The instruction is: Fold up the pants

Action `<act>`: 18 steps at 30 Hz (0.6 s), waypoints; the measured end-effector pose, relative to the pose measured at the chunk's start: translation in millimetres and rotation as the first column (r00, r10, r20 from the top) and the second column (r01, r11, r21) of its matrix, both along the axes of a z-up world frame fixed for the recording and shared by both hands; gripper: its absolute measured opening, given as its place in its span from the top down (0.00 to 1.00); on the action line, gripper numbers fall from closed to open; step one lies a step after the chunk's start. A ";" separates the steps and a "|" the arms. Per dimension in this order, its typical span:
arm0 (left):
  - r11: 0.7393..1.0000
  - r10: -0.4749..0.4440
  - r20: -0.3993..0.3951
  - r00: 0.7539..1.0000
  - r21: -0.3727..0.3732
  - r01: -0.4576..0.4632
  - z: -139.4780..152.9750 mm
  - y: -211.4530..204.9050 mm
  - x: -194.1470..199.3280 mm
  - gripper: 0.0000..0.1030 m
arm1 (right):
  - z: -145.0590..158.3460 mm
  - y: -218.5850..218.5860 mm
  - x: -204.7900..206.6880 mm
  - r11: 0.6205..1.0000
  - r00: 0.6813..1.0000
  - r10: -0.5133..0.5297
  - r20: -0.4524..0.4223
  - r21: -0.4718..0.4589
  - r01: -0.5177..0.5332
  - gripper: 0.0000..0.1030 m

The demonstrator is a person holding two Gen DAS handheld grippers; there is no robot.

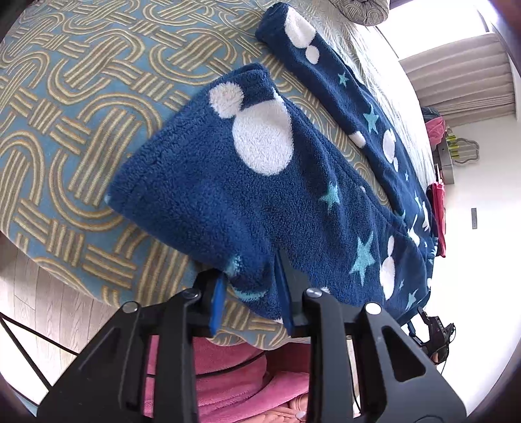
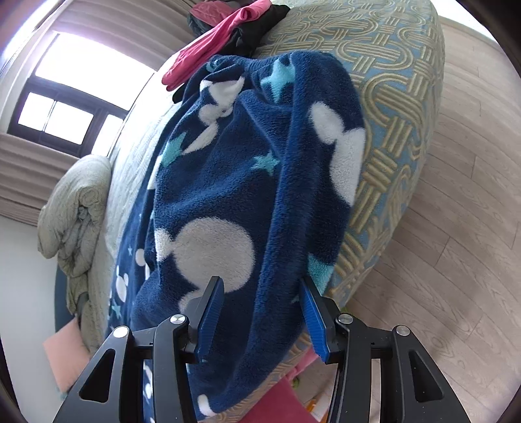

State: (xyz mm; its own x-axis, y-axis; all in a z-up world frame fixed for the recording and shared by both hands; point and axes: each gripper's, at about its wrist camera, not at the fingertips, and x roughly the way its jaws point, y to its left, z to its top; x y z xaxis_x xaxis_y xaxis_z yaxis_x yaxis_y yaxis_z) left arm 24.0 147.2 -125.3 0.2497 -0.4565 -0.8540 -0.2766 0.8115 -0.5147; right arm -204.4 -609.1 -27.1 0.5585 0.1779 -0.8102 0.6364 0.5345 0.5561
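the navy fleece star-and-dot pants [image 1: 247, 182] stretch lengthwise away from both grippers, left gripper [image 1: 250, 293] pinching a hem fold, right gripper [image 2: 260, 312] half-open around fabric.

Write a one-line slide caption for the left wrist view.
Left tool pinches the edge of blue fleece pants spread on a patterned bedspread.

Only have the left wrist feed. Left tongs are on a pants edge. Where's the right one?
Observer: Right tongs straddle a thick fold of the pants. Fleece fills the gap; can't tell if the pads press.
Operator: Anything past the waistband?
Observer: A pink garment with a black garment piled against it, right beside the waistband end.
Operator: Far side of the bed?
Observer: A bundled pale quilt lies along that edge, below a dark-framed window.
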 end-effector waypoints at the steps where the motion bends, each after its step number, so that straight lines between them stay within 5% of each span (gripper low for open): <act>1: 1.000 -0.002 -0.003 1.000 0.006 0.002 -0.5 -0.6 -0.8 0.72 | 0.3 -1.1 -2.3 1.000 1.000 -0.010 -0.009 -0.008 0.010 0.51; 3: 1.000 -0.009 -0.015 1.000 0.006 0.009 -4.1 -2.7 -0.3 0.71 | -1.2 -4.0 -6.3 0.999 0.999 -0.030 -0.019 -0.013 0.030 0.38; 10: 1.000 -0.004 -0.020 1.000 -0.020 0.004 -5.0 -5.7 1.8 0.55 | -13.6 -5.0 -3.0 0.999 1.000 -0.027 -0.006 0.043 0.028 0.38; 12: 1.000 -0.011 -0.014 1.000 -0.014 0.011 -4.4 -7.2 2.4 0.57 | -13.9 -1.9 2.8 0.999 1.000 0.004 0.000 0.037 -0.004 0.95; 13: 1.000 -0.025 0.003 1.000 -0.008 0.025 -2.1 -9.2 3.0 0.81 | -14.2 -0.6 5.5 1.000 1.000 0.014 -0.014 0.026 -0.014 0.95; 14: 0.999 -0.040 0.014 0.999 -0.009 0.040 -0.3 -10.8 3.7 0.93 | -13.4 -0.6 4.7 1.000 1.000 0.002 -0.010 0.025 -0.001 0.95; 18: 0.999 -0.021 0.053 0.998 -0.032 0.023 15.0 -7.4 4.7 0.91 | 2.7 -0.8 -1.9 0.999 0.997 -0.038 0.070 0.035 0.036 0.96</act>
State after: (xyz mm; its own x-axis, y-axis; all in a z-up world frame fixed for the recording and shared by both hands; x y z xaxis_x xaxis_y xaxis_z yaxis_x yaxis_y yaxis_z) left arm 28.7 139.8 -110.3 0.2838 -0.4898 -0.8244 -0.2303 0.7997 -0.5544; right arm -206.4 -609.8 -24.4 0.6210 0.1825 -0.7623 0.6138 0.4917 0.6177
